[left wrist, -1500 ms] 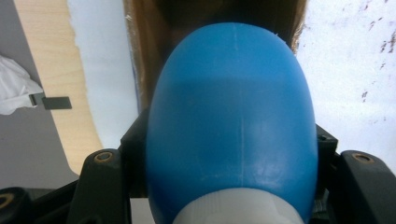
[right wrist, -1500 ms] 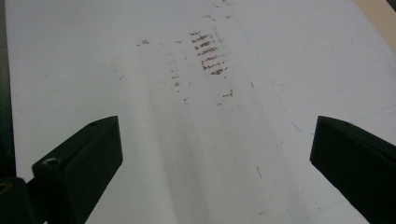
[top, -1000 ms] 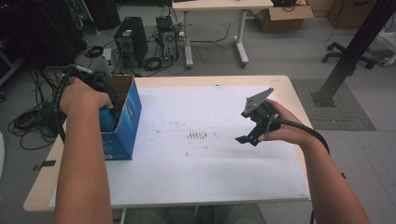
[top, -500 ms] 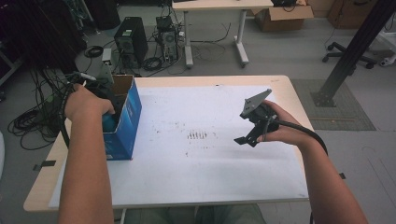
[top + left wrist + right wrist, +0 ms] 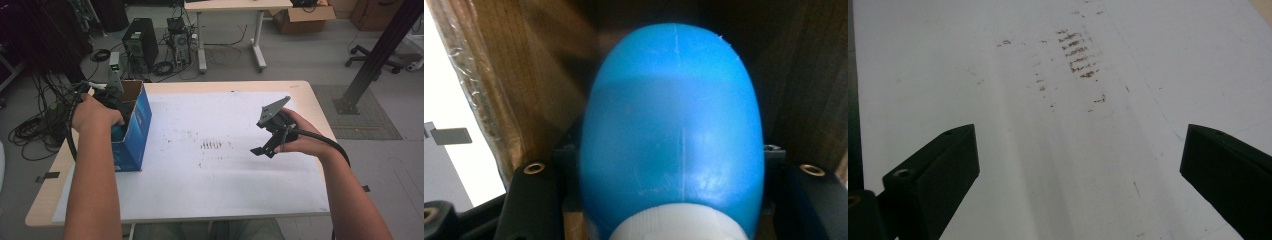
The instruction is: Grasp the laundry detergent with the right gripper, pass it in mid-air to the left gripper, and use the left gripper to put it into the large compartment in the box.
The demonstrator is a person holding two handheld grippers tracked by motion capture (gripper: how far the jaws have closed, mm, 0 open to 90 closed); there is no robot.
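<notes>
Left tool (image 5: 669,210): jaws pinching a blue bottle (image 5: 671,135) with a white cap (image 5: 674,226), down inside the cardboard box (image 5: 134,125)
Blue bottle: in the open-topped blue box, brown walls on both sides
Box: upright at the left edge of the worktop (image 5: 210,190)
Right tool (image 5: 1080,165): jaws spread wide, nothing between them, above the bare white worktop near the brown smudges (image 5: 1078,52)

Box at the table's left edge, bottle inside it

The open cardboard box (image 5: 134,131) stood on the left side of the table (image 5: 200,200). The left gripper (image 5: 111,107) reached down into it, with the bottle (image 5: 671,135) between its jaws. The right gripper (image 5: 270,134) hung over the table's right half, well apart from the box.
</notes>
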